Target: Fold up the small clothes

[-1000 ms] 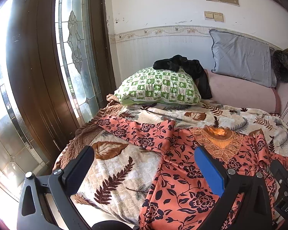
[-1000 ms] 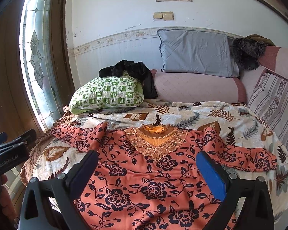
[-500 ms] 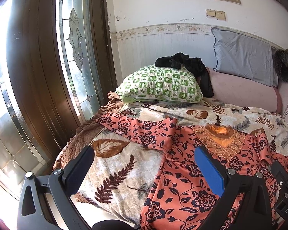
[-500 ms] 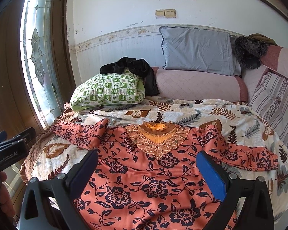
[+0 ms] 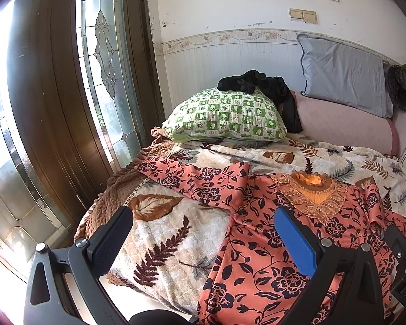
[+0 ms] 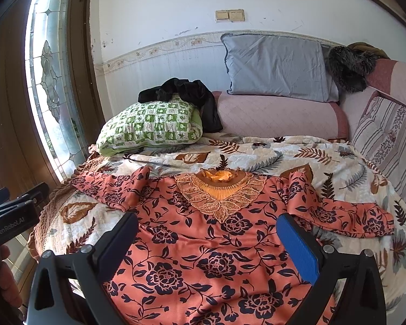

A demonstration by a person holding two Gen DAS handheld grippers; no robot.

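Garment (image 6: 203, 243) lies flat on the bed (image 6: 338, 168); we have edged both gaping, empty hand-held grippers (image 5: 203, 233) (image 6: 207, 233) closer, folding not yet begun.

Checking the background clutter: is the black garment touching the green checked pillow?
Touching. The right wrist view shows the black garment draped directly over the green checked pillow.

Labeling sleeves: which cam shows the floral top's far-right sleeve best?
Right wrist: the right sleeve of the floral top lies fully in view on the leaf-print blanket. Left wrist shows only its start at the frame edge.
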